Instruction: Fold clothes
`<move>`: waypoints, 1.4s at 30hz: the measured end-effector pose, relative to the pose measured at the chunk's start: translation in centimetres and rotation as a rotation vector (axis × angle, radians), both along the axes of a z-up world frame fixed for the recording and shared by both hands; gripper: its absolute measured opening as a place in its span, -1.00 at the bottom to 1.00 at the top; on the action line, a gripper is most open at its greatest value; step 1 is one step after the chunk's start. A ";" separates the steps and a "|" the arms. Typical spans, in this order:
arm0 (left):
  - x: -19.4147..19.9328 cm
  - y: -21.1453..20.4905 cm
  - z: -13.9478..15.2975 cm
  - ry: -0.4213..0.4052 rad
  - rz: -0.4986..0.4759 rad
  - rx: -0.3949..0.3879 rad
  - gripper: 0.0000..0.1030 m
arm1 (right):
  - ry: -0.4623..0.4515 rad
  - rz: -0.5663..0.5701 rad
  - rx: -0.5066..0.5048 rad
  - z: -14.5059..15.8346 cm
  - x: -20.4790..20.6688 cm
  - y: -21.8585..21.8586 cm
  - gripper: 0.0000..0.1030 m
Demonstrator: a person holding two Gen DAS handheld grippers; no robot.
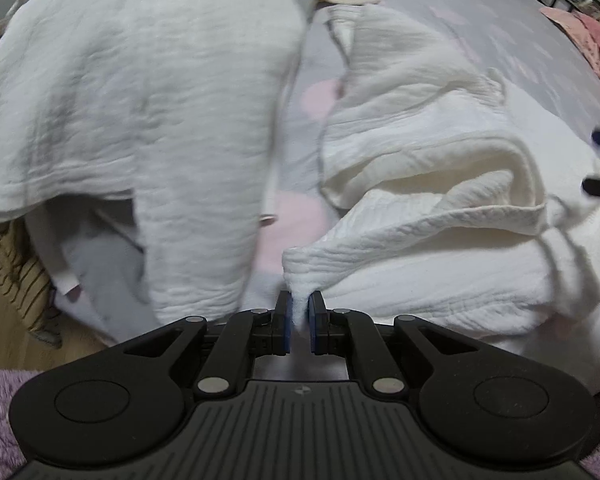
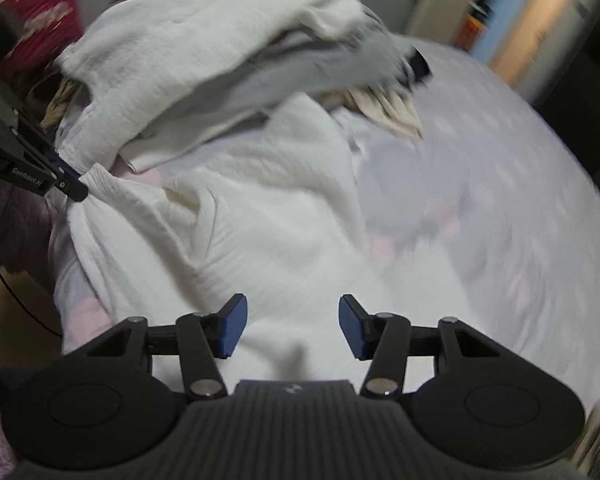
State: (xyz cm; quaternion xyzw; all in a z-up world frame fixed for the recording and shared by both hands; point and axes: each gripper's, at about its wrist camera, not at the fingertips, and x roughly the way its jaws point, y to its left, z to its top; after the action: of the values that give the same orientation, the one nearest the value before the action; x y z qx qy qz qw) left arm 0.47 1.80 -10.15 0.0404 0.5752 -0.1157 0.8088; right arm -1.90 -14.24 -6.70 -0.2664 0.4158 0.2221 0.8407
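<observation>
**Garment held at one corner, bed**

Item: white crinkle garment (image 2: 236, 216), rumpled, spread across the bedspread (image 2: 500, 208) near its left edge, below a heap of other clothes (image 2: 220, 40). We grip one bunched corner in our left gripper (image 1: 299, 307), pads pressed tight on the cloth. Our right gripper (image 2: 292, 330) hangs over the garment's near part, jaws wide apart, holding nothing. The cloth runs away from the right jaws toward the held corner at upper left, so the right hand is nearer the free edge.
</observation>
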 end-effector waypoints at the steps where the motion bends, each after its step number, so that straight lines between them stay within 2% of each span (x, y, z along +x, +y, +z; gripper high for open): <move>1: 0.3 -0.1 -0.5 0.015 0.001 -0.004 -0.87 | -0.004 0.027 -0.014 0.4 0.4 0.3 0.04; 4: 0.9 -0.6 -1.9 0.052 -0.024 0.003 -0.87 | 0.015 0.127 -0.076 -0.1 2.1 2.4 -0.04; 10: 2.6 -1.5 -4.2 0.148 -0.068 0.011 -0.86 | 0.063 0.336 -0.208 -1.8 5.6 7.0 -0.06; 17: 3.8 -2.8 -5.5 0.204 -0.121 0.030 -0.84 | 0.120 0.578 -0.362 -3.8 9.7 12.4 -0.06; 32: 4.0 -4.2 -6.5 0.233 -0.114 0.018 -0.84 | 0.240 0.663 -0.414 -9.6 14.2 16.3 0.04; 34: 3.8 -4.3 -6.5 0.228 -0.111 0.021 -0.84 | 0.256 0.673 -0.419 -10.4 14.8 16.8 -0.06; 35: 3.7 -4.4 -6.4 0.224 -0.111 0.025 -0.84 | 0.266 0.668 -0.412 -10.6 14.8 16.8 -0.21; 36: 3.6 -3.3 -6.3 0.219 -0.111 0.027 -0.84 | 0.280 0.654 -0.397 -10.5 14.7 16.6 -0.46; 38: 3.4 -3.0 -6.2 0.208 -0.102 0.029 -0.84 | 0.286 0.630 -0.375 -10.1 14.2 16.2 -0.70; 39: 3.2 -3.0 -6.1 0.198 -0.099 0.030 -0.84 | 0.274 0.625 -0.374 -9.9 13.7 15.9 -0.78; 42: 2.5 -3.2 -5.5 0.162 -0.090 0.031 -0.86 | 0.238 0.591 -0.352 -8.7 12.6 14.7 -0.84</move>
State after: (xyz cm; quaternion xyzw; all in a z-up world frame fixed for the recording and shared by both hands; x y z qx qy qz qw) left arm 2.99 -1.37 -15.69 0.0690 0.6381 -0.1459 0.7528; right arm 10.70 0.50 -15.44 -0.4878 0.4478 0.4102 0.6271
